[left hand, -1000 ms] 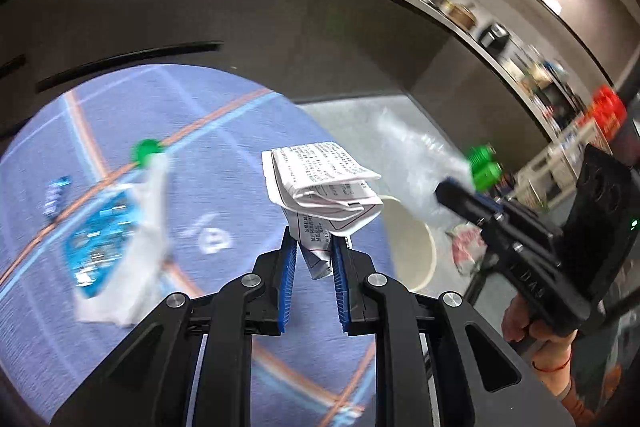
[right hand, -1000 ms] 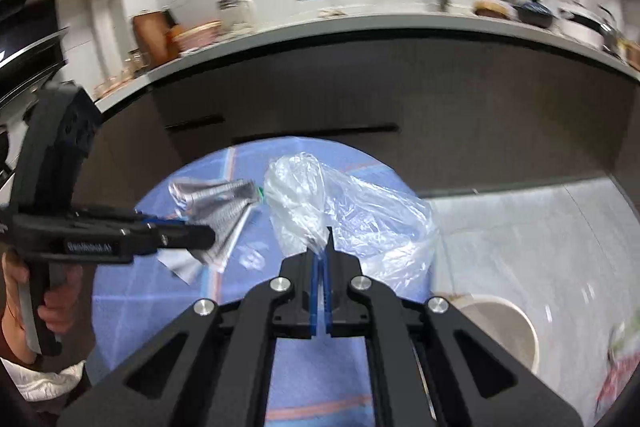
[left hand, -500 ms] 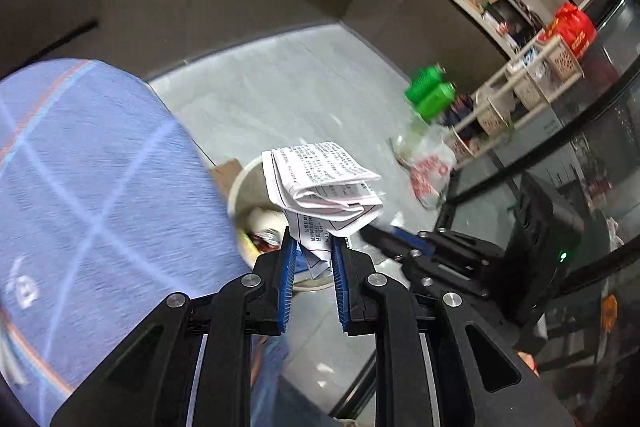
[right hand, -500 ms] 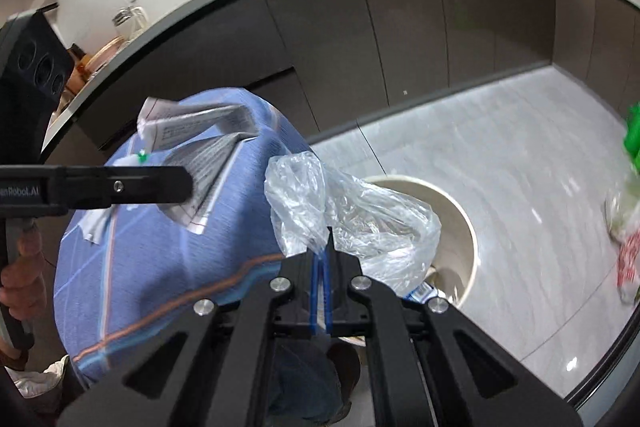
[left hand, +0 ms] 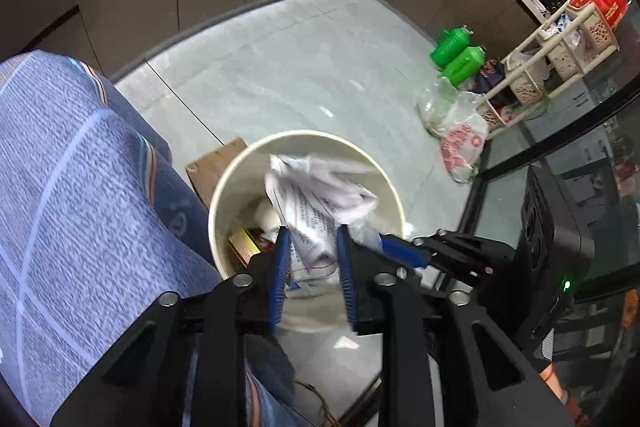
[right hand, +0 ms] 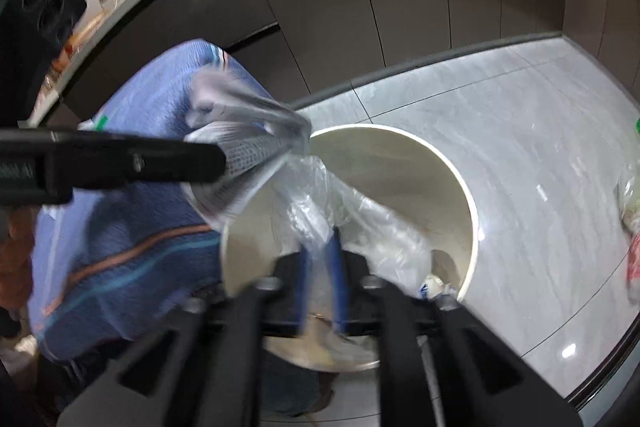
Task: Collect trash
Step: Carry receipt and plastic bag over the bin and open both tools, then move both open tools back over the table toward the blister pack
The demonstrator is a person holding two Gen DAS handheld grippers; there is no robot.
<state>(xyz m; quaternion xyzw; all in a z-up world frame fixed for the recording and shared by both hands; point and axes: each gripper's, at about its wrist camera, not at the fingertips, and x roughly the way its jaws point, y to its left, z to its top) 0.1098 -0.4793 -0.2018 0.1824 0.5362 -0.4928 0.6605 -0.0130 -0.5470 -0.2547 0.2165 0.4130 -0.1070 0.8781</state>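
A round cream bin [left hand: 224, 195] stands on the floor beside the blue tablecloth; it also shows in the right wrist view [right hand: 460, 183]. My left gripper [left hand: 312, 247] has its jaws parted over the bin, and the crumpled printed paper [left hand: 320, 195] sits loosely between them, blurred. My right gripper [right hand: 320, 259] has its jaws parted too, with the clear plastic bag [right hand: 360, 215] between them, hanging into the bin. The left gripper's finger and the paper [right hand: 248, 147] reach in from the left in the right wrist view. Some trash lies in the bin's bottom.
A table with a blue striped cloth [left hand: 72, 195] is left of the bin. A brown cardboard piece [left hand: 212, 167] lies beside the bin. Green jugs [left hand: 456, 55], filled plastic bags [left hand: 460, 139] and a shelf rack [left hand: 552, 55] stand at the far right. Dark cabinets line the back.
Both grippers moved from above the table to over the bin and tilted down. Both sets of jaws have opened wider, loosening the paper and the plastic bag.
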